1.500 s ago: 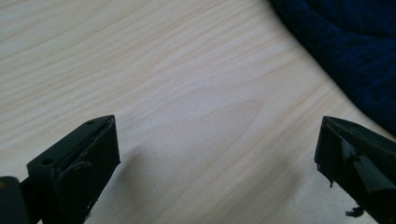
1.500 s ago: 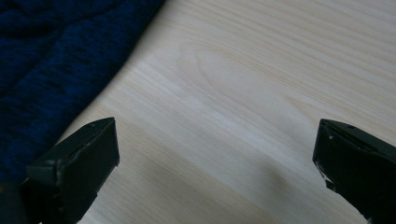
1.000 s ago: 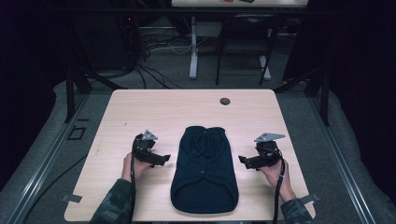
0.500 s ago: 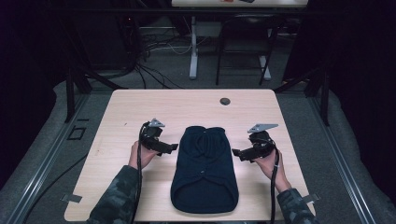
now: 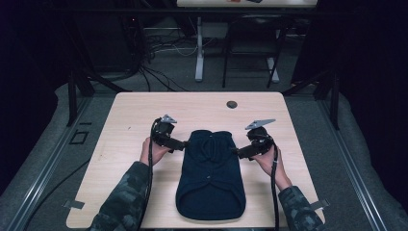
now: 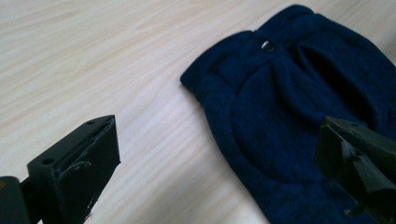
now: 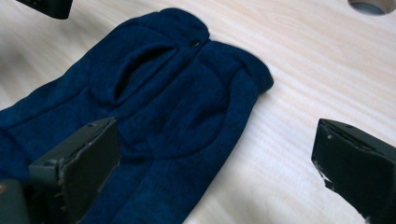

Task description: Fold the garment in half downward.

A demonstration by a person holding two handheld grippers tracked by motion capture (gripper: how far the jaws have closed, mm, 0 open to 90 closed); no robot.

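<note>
Left tool (image 5: 179,144): released, jaws spread wide. In the left gripper view we see 1 jaw over bare wood and the other over the cloth, so the garment's edge sits in the gap. Nothing is pinched yet.

Right tool (image 5: 239,152): also released, jaws wide apart. In the right gripper view 1 jaw hangs above the cloth and the other above the tabletop, straddling the opposite edge.

Garment (image 5: 210,175): a small dark blue knitted piece lying flat along the middle of the tabletop (image 5: 134,115), narrow end away from the person, wider rounded end toward them. We see a curved armhole-like seam on each side near the narrow end.

Snap (image 6: 268,45): a small metal stud at the collar, near the far end.

Placement: the 2 tools face each other across the upper part of the garment, 1 at each side, just beside or touching its edges; we cannot tell which from above. We judge the mirrored stance is meant for taking both sides at once, so the cloth can be lifted or folded evenly.

Hands: each of the 2 grips its tool from behind, sleeves entering from the near edge.

Hole (image 5: 232,104): a round dark opening in the tabletop near its far edge, well apart from the garment.

Next move, our guess: closing each tool on its own edge; thin knit could slip out if the jaws catch too little.
</note>
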